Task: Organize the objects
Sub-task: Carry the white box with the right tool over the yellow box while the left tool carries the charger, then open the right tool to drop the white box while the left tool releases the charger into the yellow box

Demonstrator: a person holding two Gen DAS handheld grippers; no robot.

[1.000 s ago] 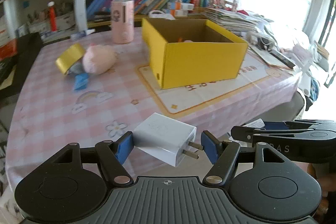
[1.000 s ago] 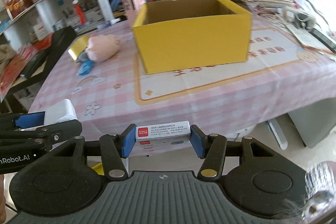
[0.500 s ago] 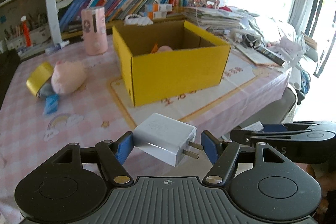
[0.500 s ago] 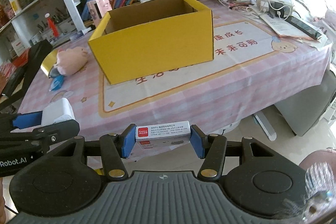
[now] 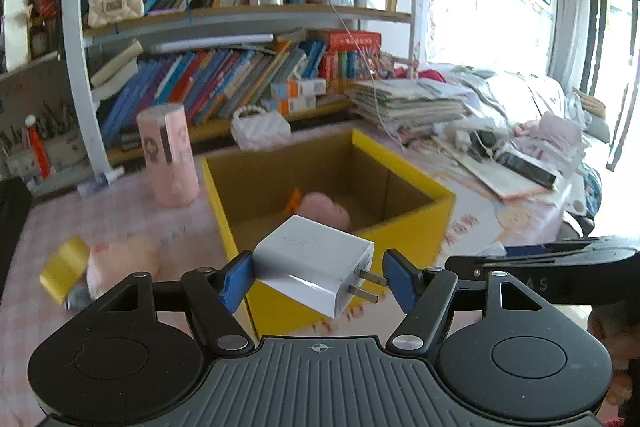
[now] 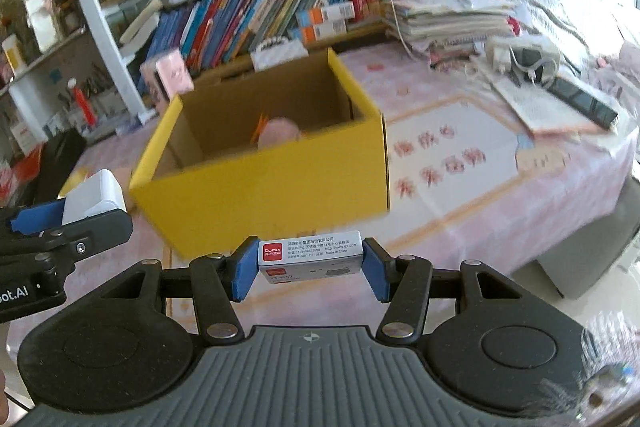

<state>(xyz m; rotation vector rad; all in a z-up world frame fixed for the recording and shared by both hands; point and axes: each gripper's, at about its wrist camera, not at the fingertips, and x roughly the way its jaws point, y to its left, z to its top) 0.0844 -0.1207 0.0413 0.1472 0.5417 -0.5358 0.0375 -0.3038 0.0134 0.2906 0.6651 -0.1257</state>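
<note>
Left wrist view shows the left gripper [image 5: 318, 277] pinching a white charger [image 5: 312, 267] before the yellow box [image 5: 408, 227], while the right gripper [image 6: 306, 265] clamps a small stationery box [image 6: 310, 259], both apparently carried for dropping into it.

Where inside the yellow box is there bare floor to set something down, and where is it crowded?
Yellow box: bare cardboard floor along its left wall and near the front. The pink plush and an orange item crowd the middle-back.
</note>
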